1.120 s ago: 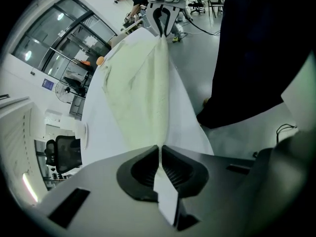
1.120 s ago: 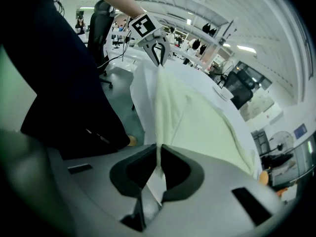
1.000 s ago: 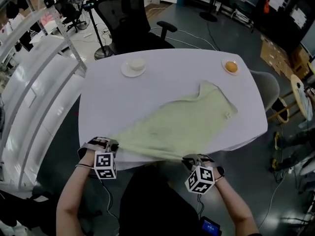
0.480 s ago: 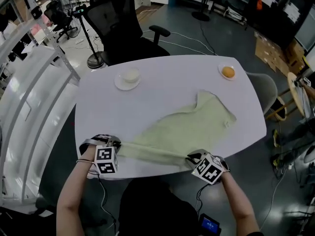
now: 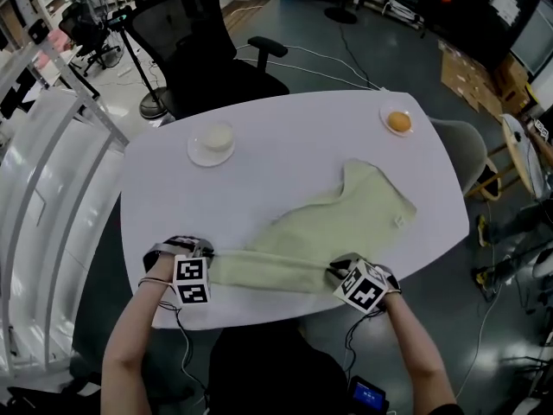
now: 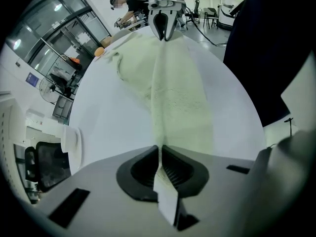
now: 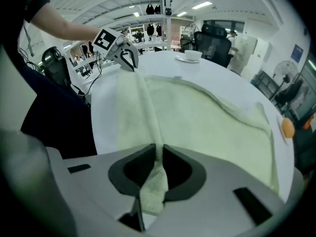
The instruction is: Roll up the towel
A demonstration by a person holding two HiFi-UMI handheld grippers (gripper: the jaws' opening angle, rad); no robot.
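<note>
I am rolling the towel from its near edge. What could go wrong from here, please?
1. The jaws of the right gripper have just been opening with the towel between them; that end could slip out and unfold.
2. The towel's far part lies skewed toward the right, so the roll may come out uneven.

Head view: I read bright, even overhead light. The white tabletop [image 5: 285, 145] is well exposed, with only soft, faint shadows; the floor around it is darker. Straight lines bow toward the frame edges.

Both gripper views: heavy fisheye, black vignette in the corners.

Left gripper view: the towel [image 6: 177, 98] weave is sharp mid-frame. The left hand-held gripper [image 6: 159, 151] body, close to the lens, is soft.

Right gripper view: ceiling strip lights [image 7: 202, 5] glow overhead, and the far background is slightly hazy.
</note>
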